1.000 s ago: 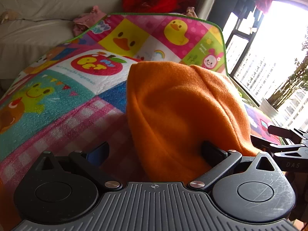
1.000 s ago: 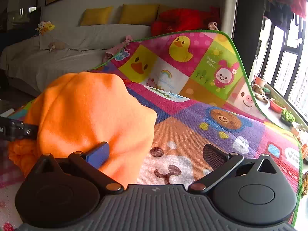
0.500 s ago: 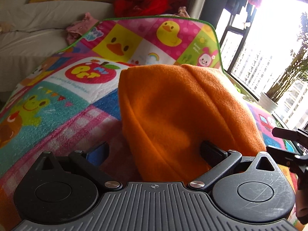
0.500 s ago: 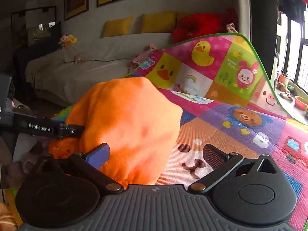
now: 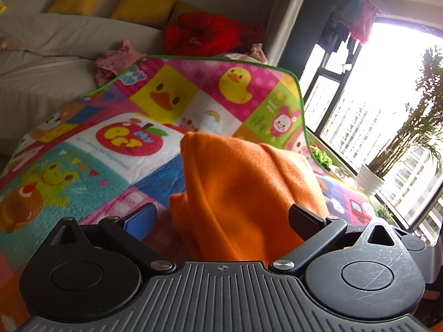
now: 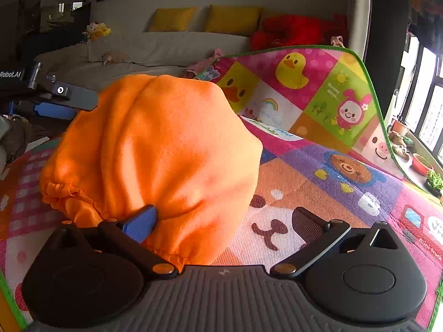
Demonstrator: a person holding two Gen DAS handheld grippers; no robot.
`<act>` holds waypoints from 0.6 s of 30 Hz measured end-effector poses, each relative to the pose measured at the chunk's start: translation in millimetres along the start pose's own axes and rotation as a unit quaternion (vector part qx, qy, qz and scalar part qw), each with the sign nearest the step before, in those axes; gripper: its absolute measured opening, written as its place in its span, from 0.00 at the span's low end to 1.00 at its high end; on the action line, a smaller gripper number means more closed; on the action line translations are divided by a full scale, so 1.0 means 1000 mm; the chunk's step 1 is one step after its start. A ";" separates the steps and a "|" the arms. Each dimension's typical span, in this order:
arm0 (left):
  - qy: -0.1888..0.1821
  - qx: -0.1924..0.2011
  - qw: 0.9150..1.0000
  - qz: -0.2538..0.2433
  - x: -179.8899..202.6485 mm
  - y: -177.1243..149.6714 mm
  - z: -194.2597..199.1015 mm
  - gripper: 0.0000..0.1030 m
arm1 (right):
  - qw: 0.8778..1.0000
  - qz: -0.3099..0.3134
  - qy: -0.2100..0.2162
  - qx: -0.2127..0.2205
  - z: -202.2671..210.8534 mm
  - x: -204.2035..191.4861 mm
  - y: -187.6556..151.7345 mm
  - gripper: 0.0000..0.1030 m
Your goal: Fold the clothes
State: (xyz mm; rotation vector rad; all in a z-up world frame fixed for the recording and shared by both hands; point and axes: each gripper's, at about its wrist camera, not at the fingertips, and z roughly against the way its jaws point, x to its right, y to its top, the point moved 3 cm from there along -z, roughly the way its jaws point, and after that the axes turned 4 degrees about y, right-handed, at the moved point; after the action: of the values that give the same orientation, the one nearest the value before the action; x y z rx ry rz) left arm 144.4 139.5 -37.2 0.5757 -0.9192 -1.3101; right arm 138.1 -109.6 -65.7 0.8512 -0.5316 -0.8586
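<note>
My left gripper [image 5: 221, 218] and right gripper [image 6: 224, 221] both stood wide apart, clamping nothing, the orange garment [image 6: 155, 149] bunched between them on the mat [image 6: 332, 182]. I judged each needed a clean hem grip before spreading it flat.

Plain orange garment [image 6: 166, 149] on a multicoloured cartoon-animal patchwork mat [image 6: 326, 182], yellow cushions [image 6: 232, 19] behind.

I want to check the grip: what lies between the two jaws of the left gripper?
In the left wrist view, the orange fleece garment fills the gap of the left gripper, whose jaws stand wide apart, over the cartoon play mat.
</note>
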 end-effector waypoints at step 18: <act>0.033 -0.031 0.999 0.007 -0.020 -0.012 -0.032 1.00 | 0.993 0.117 0.019 0.004 -0.014 -0.045 0.004 1.00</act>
State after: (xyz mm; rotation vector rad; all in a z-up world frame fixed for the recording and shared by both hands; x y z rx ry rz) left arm 164.2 151.9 -68.7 0.5598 -0.8244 -1.2959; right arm 124.4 -65.0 -73.3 0.7939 -0.5892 -0.6259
